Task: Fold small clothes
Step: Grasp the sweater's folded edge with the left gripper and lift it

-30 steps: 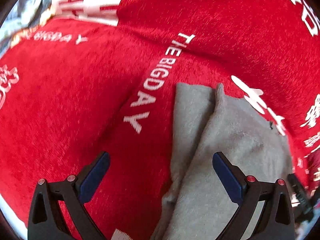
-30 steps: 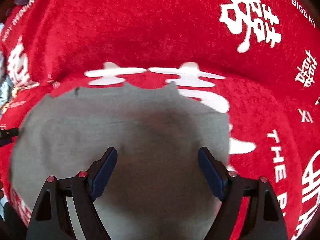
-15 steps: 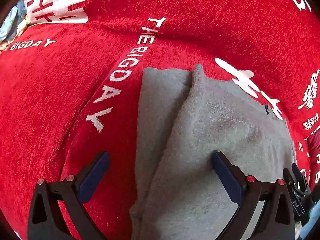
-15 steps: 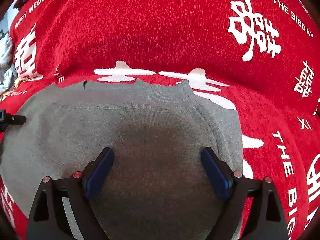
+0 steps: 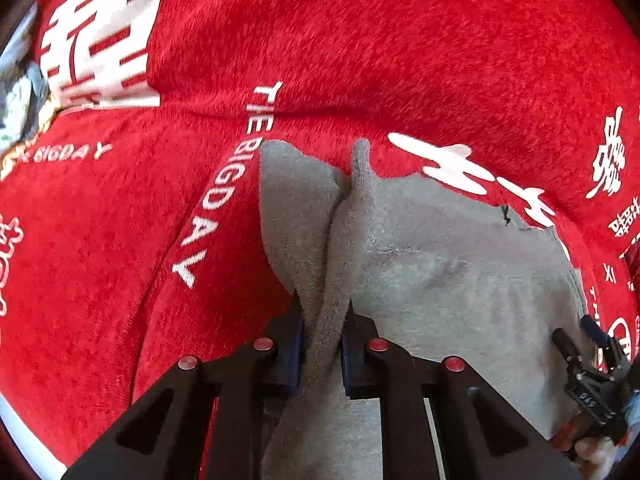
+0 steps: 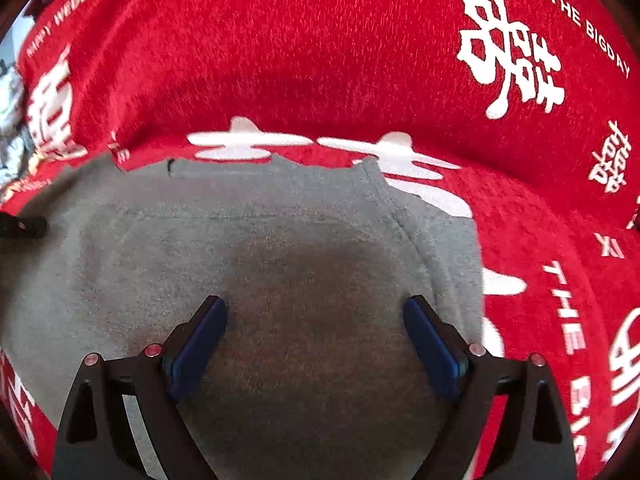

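A small grey knit garment (image 5: 440, 272) lies on a red plush cloth (image 5: 360, 40) with white lettering. My left gripper (image 5: 322, 320) is shut on the garment's left edge, which bunches into a raised ridge between the blue pads. In the right wrist view the same grey garment (image 6: 240, 248) spreads flat under my right gripper (image 6: 314, 320), which is open and empty just above the fabric. The right gripper also shows at the far right of the left wrist view (image 5: 584, 344).
The red cloth (image 6: 320, 60) covers the whole surface and rises in a fold behind the garment. A pale patterned item (image 5: 16, 92) shows past the cloth's far left edge.
My left gripper has closed on the garment's left edge, pinching it into a ridge. My right gripper has stayed open and shifted slightly over the garment.
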Available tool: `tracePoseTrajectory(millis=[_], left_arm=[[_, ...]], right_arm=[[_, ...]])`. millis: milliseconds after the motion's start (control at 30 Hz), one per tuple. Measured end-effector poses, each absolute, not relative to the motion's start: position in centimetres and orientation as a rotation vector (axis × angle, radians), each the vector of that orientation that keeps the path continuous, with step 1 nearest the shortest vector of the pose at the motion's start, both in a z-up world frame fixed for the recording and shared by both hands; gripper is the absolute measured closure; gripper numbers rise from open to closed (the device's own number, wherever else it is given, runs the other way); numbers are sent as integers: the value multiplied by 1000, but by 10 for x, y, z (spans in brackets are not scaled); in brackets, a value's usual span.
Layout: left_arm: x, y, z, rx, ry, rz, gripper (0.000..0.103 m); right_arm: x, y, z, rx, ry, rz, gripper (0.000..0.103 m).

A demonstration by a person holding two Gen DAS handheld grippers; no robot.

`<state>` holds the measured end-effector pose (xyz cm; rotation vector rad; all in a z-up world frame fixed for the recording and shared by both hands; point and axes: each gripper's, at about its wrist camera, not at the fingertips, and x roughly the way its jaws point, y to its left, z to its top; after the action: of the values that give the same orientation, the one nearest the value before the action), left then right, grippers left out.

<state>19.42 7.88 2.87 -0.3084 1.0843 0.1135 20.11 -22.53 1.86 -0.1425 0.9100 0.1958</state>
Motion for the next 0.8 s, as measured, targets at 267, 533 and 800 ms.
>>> tracePoseTrajectory(millis=[267,533,800], left_arm=[[195,63,48,-283,1091,125,90],[197,46,56,-248,1095,121,90],[197,25,70,-191,1095,97,90]], right_arm=[[211,-163,21,-247,955,338,10],[241,-153,3,-233,1032,307,1],[207,-203,31,-171,998,266,1]])
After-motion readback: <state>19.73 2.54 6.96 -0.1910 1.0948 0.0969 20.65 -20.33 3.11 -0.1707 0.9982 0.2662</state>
